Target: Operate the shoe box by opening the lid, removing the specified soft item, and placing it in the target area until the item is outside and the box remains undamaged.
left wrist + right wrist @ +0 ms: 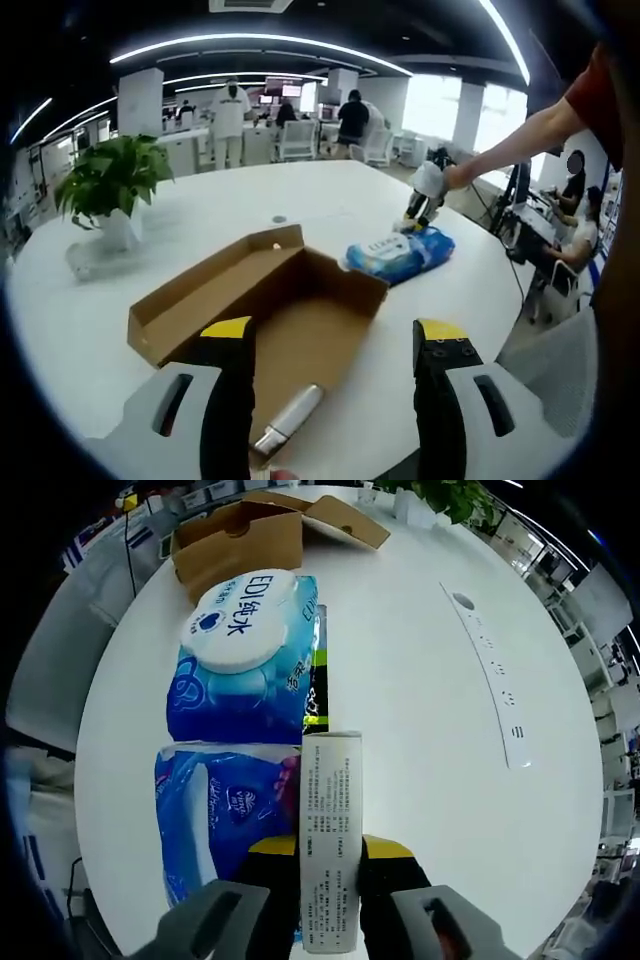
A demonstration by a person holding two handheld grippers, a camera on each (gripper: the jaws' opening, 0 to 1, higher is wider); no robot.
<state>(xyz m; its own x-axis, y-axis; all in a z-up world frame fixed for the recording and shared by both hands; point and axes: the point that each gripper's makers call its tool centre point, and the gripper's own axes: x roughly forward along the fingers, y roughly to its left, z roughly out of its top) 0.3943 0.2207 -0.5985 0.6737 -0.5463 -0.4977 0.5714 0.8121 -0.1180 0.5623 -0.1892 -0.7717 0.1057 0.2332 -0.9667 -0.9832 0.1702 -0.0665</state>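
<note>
While gripper-clamped (331,855), blue wipes pack (245,670), white-lidded.

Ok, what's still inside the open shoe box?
In the left gripper view, the shoe box lies open with a white-and-silver tube-like item on its brown floor. The left gripper covers the near part, so anything there is hidden. The wet wipes pack is already outside on the table.
</note>
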